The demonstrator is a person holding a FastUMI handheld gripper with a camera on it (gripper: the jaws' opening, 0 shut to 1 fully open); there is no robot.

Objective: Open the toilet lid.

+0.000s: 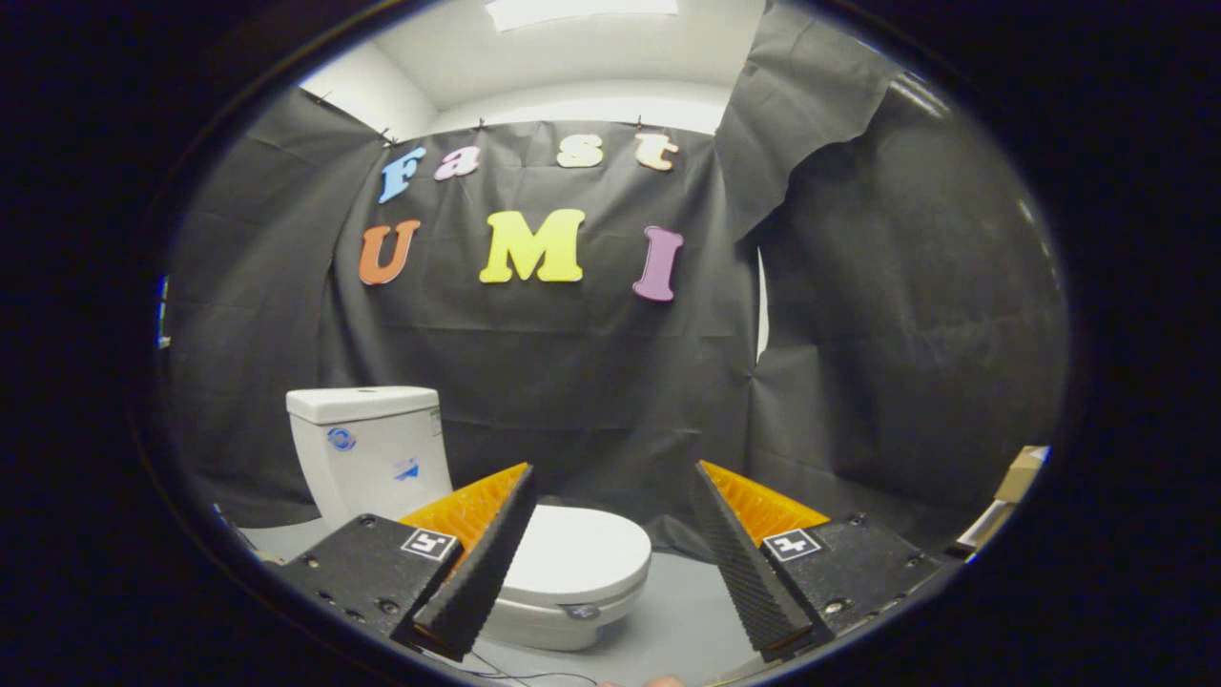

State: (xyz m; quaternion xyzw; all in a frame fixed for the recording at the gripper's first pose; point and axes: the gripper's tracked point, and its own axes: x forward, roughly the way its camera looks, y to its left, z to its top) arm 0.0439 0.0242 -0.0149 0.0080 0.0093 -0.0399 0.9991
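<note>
The toilet lid (577, 553) lies flat and closed on the bowl (563, 620), so nothing inside the bowl can be seen. The tank (367, 448) stands upright behind it, against the black cloth wall (591, 382). The gripper (610, 496) is spread wide and holds nothing; the lid sits ahead of the fingers, partly behind the left finger (477, 572), on the grey floor (682, 620).

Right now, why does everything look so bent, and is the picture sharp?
Gripper view: a fisheye lens bows the booth; the toilet lid, down, and tank look sharp and evenly lit by a ceiling light; the gripper is open, fingers apart, short of the lid.
</note>
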